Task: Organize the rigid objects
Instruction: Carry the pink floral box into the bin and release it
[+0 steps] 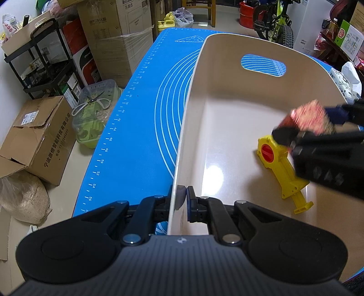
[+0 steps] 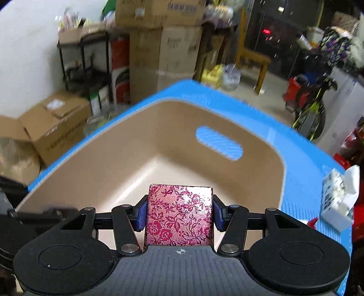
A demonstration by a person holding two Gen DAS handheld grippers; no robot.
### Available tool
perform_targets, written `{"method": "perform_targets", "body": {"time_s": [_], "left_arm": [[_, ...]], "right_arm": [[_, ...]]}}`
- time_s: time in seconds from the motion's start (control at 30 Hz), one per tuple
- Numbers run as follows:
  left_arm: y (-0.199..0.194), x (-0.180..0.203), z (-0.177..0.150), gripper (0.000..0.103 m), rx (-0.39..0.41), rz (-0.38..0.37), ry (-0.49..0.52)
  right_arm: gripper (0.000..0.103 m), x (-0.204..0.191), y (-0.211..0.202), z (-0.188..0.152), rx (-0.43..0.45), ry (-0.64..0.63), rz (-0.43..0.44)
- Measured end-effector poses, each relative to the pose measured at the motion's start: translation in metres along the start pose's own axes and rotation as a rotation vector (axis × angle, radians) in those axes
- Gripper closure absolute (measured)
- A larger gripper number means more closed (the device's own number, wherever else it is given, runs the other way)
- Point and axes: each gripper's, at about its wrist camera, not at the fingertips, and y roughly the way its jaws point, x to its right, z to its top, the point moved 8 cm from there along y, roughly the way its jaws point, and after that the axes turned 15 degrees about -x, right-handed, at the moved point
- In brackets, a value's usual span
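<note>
Cluttered storeroom all round, cardboard boxes [image 1: 36,136] stacked on the floor at left, a blue baking mat [image 1: 136,127] spread as the work surface.

Nearest, left gripper [image 1: 182,200] pressed together on the near-left wall of the beige bin [image 1: 188,109], one pad inside and one outside; judged a steadying hold, so the bin would not slide on the mat while things were dropped in.

Just beyond, on the bin floor toward the right wall: a yellow toy part [image 1: 282,173] with a red disc, already lying flat, its tip close to the near right corner.

Above it, coming in over the right rim: right gripper [image 2: 179,214] pinching the floral box [image 2: 179,216], blue pads flat against its two opposite sides, box held level and squarely between them. Blurred in the left wrist view, so probably in motion. Held high enough, by the look of it, to clear the rim.

Farther in, bin floor bare through the middle and the far end up to the handle slot [image 1: 264,65]; plenty of room for setting the box down without touching the toy.

Outside the right rim, a tissue pack [image 2: 336,198] on the mat, well apart from the path. Beyond the mat's far edge, a wooden chair [image 2: 252,61] and a bicycle [image 1: 277,20]
</note>
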Motion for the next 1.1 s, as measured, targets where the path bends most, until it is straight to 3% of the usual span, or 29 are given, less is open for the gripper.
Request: {"method": "perform_targets", "body": {"time_s": [0.27, 0.43, 0.67, 0.9, 1.1], "left_arm": [[-0.001, 0.0, 0.001, 0.093, 0.0, -0.001, -0.001], [0.0, -0.001, 0.002, 0.093, 0.0, -0.002, -0.004], [0.0, -0.002, 0.002, 0.093, 0.001, 0.002, 0.0], [0.001, -0.002, 0.002, 0.093, 0.002, 0.002, -0.006], [0.001, -0.002, 0.001, 0.093, 0.003, -0.004, -0.01]], "right_arm": [[0.044, -0.01, 0.023, -0.015, -0.133, -0.034, 0.013], [0.036, -0.008, 0.011, -0.011, -0.095, -0.027, 0.009], [0.023, 0.011, -0.033, -0.008, 0.037, -0.009, 0.008], [0.021, 0.062, -0.079, -0.017, 0.162, 0.097, 0.004], [0.019, 0.119, -0.08, -0.038, 0.149, 0.177, -0.063]]}}
